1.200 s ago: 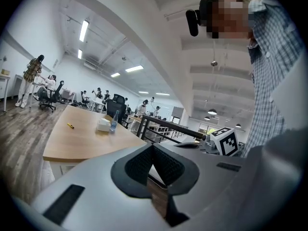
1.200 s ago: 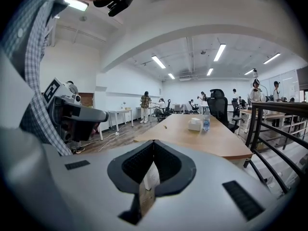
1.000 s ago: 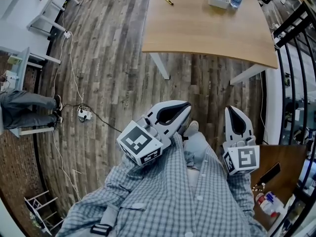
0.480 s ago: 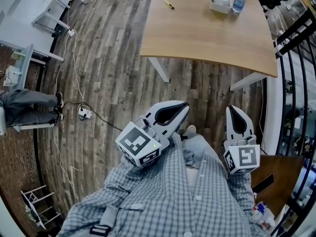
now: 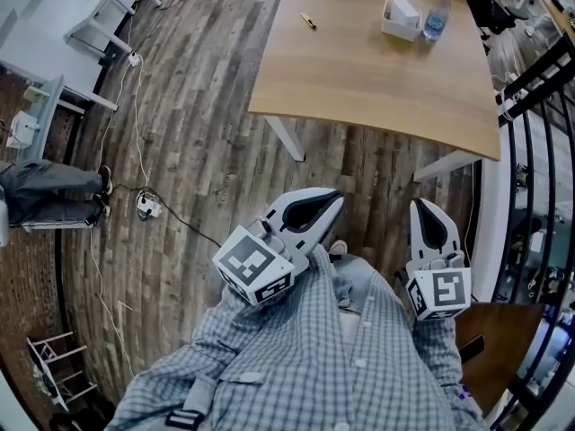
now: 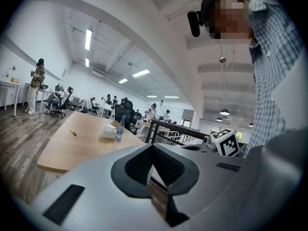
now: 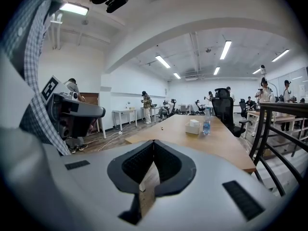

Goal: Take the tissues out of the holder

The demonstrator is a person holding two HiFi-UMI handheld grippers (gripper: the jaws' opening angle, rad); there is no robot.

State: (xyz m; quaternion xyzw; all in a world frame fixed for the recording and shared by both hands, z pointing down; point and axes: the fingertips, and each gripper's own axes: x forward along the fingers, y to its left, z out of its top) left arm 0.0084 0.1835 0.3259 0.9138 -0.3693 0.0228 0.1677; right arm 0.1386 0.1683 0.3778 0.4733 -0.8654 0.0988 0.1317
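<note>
The tissue holder (image 5: 401, 18) is a small white box with a tissue sticking up. It stands at the far end of the wooden table (image 5: 359, 70), next to a clear water bottle (image 5: 434, 23). It also shows in the left gripper view as the holder (image 6: 109, 131) and in the right gripper view as the holder (image 7: 193, 127). My left gripper (image 5: 336, 194) and right gripper (image 5: 422, 203) are held in front of my checked shirt, over the floor and well short of the table. In both gripper views, left (image 6: 153, 147) and right (image 7: 154, 142), the jaws meet at the tip with nothing between them.
A yellow pen (image 5: 307, 21) lies on the table left of the holder. A black railing (image 5: 530, 106) runs along the right. Cables and a power strip (image 5: 144, 206) lie on the plank floor at left, near a seated person's legs (image 5: 54, 196). A black office chair (image 7: 224, 107) stands beyond the table.
In the head view the table and holder have slid lower and nearer. Both grippers have been carried towards the table, jaws still shut and empty.
</note>
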